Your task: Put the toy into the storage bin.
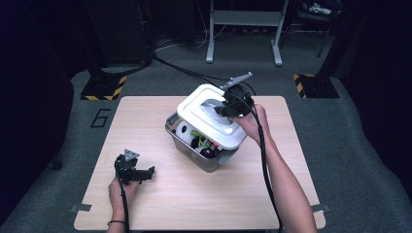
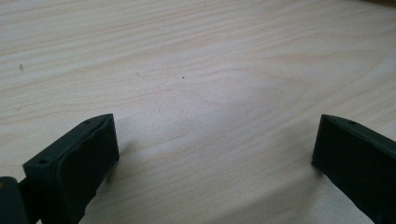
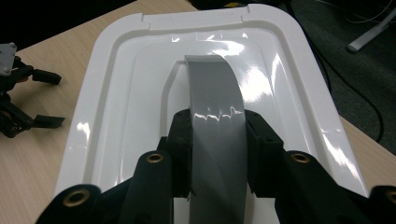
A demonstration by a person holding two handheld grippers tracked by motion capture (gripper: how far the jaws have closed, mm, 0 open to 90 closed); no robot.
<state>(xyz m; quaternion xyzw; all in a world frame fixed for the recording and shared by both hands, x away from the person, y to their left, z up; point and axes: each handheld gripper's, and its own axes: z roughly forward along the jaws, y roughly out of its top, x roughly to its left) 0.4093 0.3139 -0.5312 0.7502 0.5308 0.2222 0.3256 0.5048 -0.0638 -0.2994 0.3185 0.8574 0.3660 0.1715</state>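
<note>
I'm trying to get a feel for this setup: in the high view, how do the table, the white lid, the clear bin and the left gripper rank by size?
1. table
2. and 3. white lid and clear bin: unsure, since the tilted lid hides much of the bin.
4. left gripper, smallest.

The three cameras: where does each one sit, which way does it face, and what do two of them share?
High view: above the person's side, facing forward and down on the table; both forearms, both grippers.
Left gripper view: on the left gripper, facing bare table between open jaws.
Right gripper view: on the right gripper, jaws shut on the lid's grey handle.
Shared: high and right gripper views both show the white lid and the left gripper.
</note>
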